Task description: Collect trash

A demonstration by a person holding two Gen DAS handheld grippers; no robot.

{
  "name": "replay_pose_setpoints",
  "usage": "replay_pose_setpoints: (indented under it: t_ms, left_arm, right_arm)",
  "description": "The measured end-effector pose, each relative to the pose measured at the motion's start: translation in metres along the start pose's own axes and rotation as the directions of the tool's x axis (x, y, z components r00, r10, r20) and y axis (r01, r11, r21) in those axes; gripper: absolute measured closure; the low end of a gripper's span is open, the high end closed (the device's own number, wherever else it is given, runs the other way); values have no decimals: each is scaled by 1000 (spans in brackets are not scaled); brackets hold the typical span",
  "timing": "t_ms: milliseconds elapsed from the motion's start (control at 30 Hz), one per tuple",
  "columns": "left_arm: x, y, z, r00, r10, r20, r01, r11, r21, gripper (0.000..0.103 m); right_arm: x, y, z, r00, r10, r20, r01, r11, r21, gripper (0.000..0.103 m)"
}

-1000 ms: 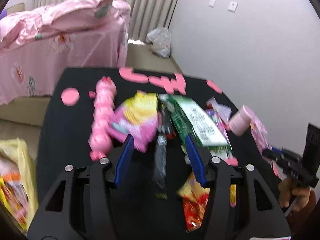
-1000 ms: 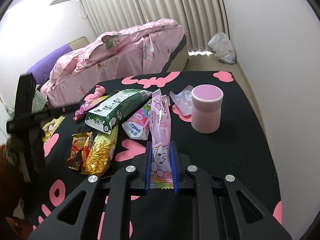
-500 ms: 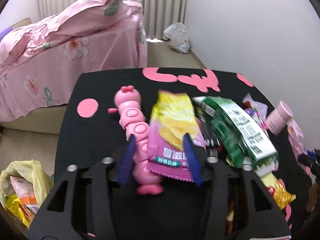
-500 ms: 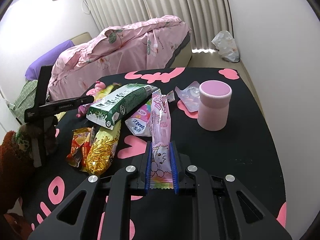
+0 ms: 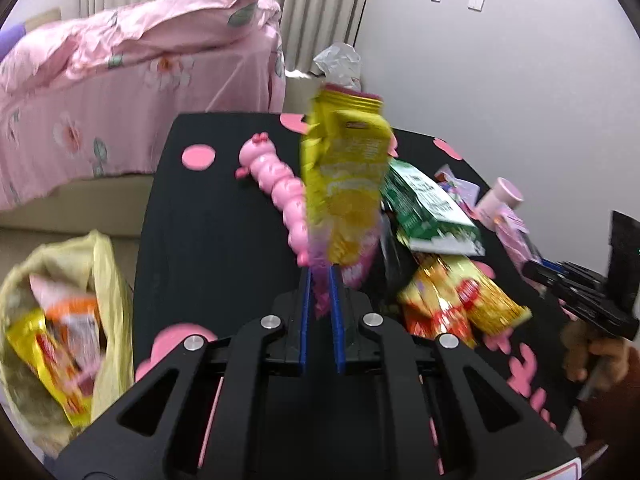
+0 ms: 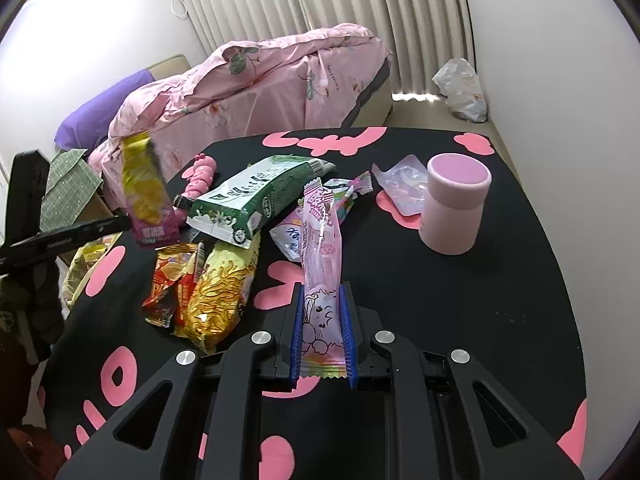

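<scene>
My left gripper (image 5: 319, 280) is shut on the pink bottom edge of a yellow and pink chip bag (image 5: 344, 184), which stands up off the black table (image 5: 208, 240). The same chip bag (image 6: 146, 188) hangs at the left in the right wrist view. My right gripper (image 6: 322, 312) is shut on a long pink candy wrapper (image 6: 320, 240) that sticks up between its blue pads. On the table lie a green and white packet (image 6: 256, 196), gold and red snack wrappers (image 6: 204, 288) and a clear pink blister pack (image 6: 400, 184).
A yellow plastic bag (image 5: 60, 320) holding wrappers sits on the floor left of the table. A pink caterpillar toy (image 5: 280, 188) and a pink cup (image 6: 454, 208) stand on the table. A bed with pink bedding (image 6: 260, 80) is behind, a wall to the right.
The left gripper closed on the chip bag's bottom edge and lifted it upright off the pile, swinging left so the yellow floor bag shows more. The right gripper kept still with its wrapper.
</scene>
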State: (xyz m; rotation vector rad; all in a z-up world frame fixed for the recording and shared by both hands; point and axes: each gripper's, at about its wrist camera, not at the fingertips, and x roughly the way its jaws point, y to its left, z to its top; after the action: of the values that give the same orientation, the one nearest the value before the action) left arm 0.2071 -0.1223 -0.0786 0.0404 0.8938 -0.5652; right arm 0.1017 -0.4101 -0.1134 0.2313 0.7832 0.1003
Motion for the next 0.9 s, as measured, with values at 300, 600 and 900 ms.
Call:
replay_pose_setpoints:
  t_ms: [300,600,900]
  left_arm:
    - [-33,2,-4,1000,-23,14,23,1000,1,94]
    - [-12,38,-12,999,-30,-15,24,962,-273,51]
    - [-6,68,0,987,120,103,-83,949,-304,48]
  right_arm:
    - [0,4,-1,1000,15,-13,-15,1000,3,85]
    - [3,-1,-7,1000,10,-18,-9,1000,21,85]
    - [7,-4,-12,1000,-10,-29,10,1000,12,85]
